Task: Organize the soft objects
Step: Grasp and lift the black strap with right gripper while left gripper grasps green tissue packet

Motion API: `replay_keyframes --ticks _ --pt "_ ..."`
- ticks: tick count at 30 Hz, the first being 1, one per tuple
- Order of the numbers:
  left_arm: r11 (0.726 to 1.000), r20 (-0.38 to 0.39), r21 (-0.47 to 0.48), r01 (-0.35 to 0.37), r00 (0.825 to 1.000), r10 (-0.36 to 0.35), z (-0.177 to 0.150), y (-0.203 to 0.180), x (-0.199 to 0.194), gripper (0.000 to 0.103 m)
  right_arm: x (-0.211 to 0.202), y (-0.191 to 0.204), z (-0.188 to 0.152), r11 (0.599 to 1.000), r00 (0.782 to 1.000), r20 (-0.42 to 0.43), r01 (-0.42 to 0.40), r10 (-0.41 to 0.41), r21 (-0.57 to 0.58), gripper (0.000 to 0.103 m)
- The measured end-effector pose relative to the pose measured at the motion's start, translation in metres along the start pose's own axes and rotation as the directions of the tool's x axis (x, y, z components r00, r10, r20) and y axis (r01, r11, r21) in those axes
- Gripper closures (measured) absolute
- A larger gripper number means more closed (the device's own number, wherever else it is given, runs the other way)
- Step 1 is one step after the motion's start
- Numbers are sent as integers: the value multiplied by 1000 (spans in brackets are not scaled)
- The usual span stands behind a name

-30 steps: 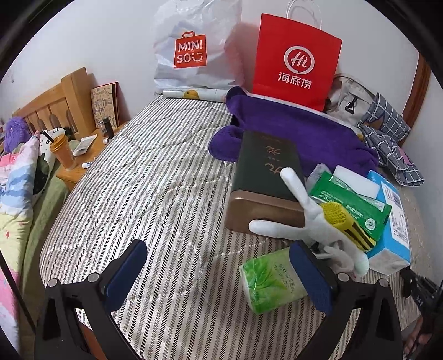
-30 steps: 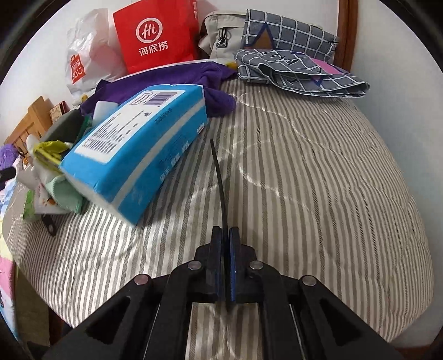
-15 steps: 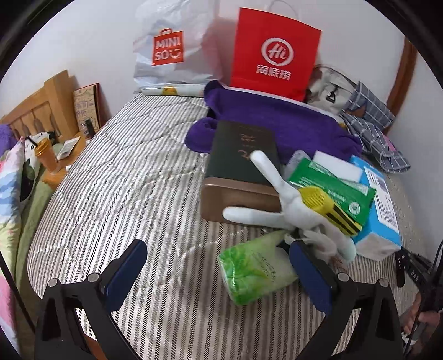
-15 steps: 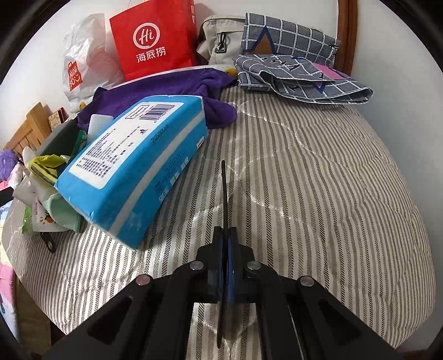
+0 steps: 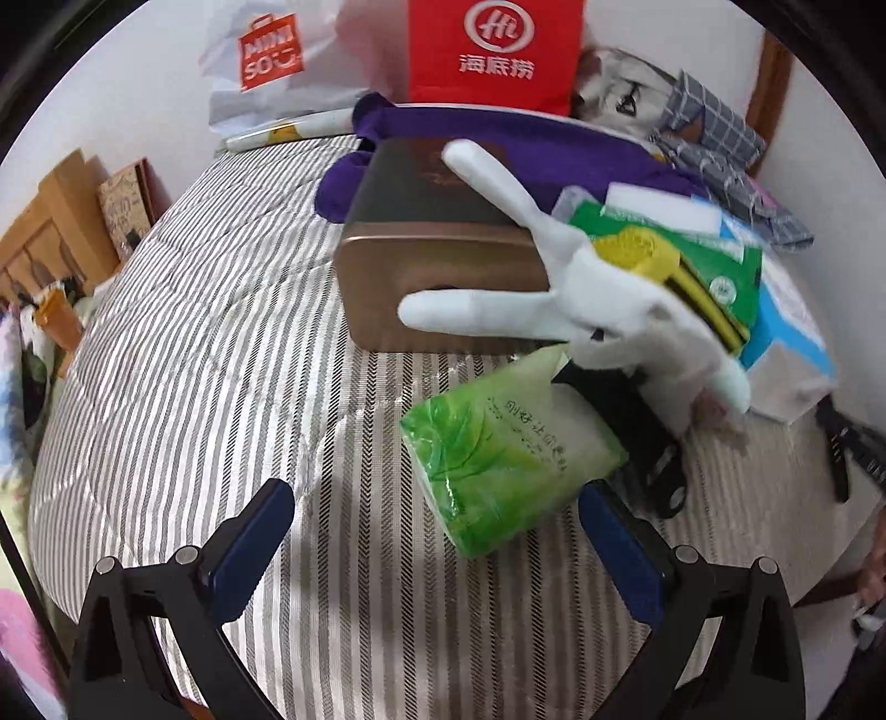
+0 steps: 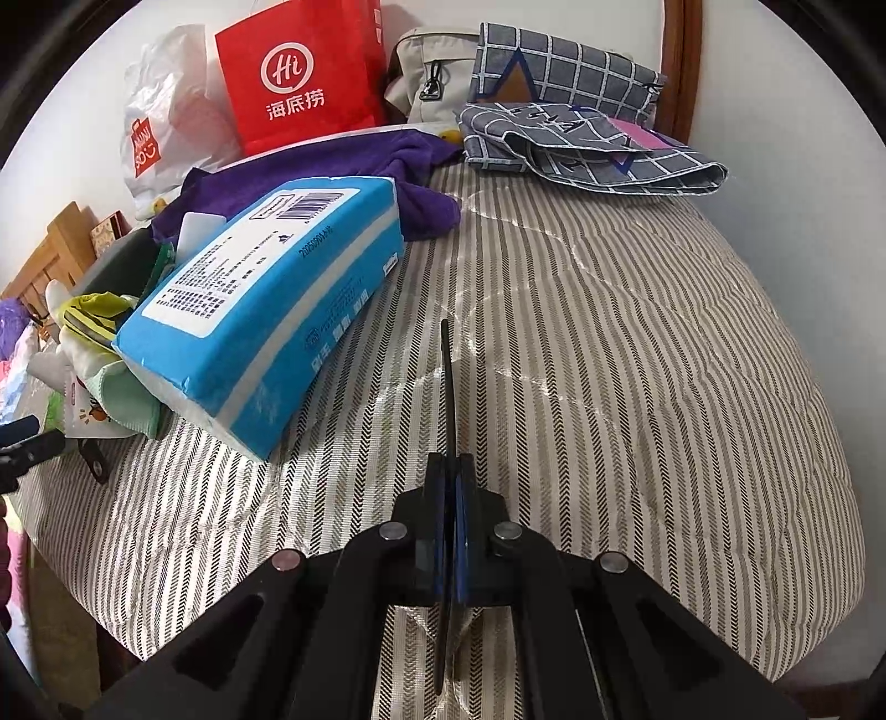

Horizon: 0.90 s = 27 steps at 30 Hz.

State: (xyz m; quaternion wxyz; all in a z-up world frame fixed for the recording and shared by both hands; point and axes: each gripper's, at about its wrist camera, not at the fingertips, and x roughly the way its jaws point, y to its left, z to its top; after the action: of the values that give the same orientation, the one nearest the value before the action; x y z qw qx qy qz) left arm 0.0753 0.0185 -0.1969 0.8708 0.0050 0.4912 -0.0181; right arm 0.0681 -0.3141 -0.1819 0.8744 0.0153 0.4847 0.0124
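My left gripper [image 5: 432, 515] is open just above the striped bed cover, fingers wide apart. A green tissue pack [image 5: 509, 454] lies right ahead of it, nearer the right finger and untouched. Behind the pack a white plush toy [image 5: 581, 299] with long ears leans on a brown box [image 5: 432, 266]. It lies among a yellow and black striped piece [image 5: 664, 266] and a blue tissue pack [image 5: 786, 332]. My right gripper [image 6: 449, 471] is shut on a thin black strip [image 6: 447, 382] that sticks out forward over the bed. The blue tissue pack [image 6: 266, 310] lies to its left.
A purple cloth [image 5: 526, 138] and folded grey checked cloths [image 6: 581, 149] lie at the far side. A red paper bag [image 5: 493, 50] and a white plastic bag [image 5: 266, 55] stand against the wall. A wooden headboard [image 5: 50, 221] is at left. A black object [image 5: 648, 443] lies under the plush.
My left gripper has sunk toward the bed and come closer to the green tissue pack, rolling a little. The right gripper stays shut on the strip and has hardly moved.
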Motion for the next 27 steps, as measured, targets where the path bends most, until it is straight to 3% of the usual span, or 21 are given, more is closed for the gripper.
replay_keyframes --ticks 12,13,14,15,18,27 --pt "994 32 105 8 999 -11 10 -22 17 0 4 4 2 999 999 -22 43 -43 14 100" --pt "994 42 112 9 999 -14 10 -23 16 3 3 4 2 999 999 -24 47 -46 14 100" --pt "993 47 114 17 999 -22 10 -23 16 13 3 4 3 999 999 -25 48 -48 13 100" --pt "993 54 111 39 998 -45 10 -23 14 22 3 5 3 999 998 -27 50 -50 14 100" --pt "993 58 109 41 997 -47 12 -19 12 26 1 7 2 998 998 -31 53 -53 13 100" --pt "999 81 -1 -50 996 50 3 19 -12 27 -20 10 0 999 999 0 34 -34 26 100"
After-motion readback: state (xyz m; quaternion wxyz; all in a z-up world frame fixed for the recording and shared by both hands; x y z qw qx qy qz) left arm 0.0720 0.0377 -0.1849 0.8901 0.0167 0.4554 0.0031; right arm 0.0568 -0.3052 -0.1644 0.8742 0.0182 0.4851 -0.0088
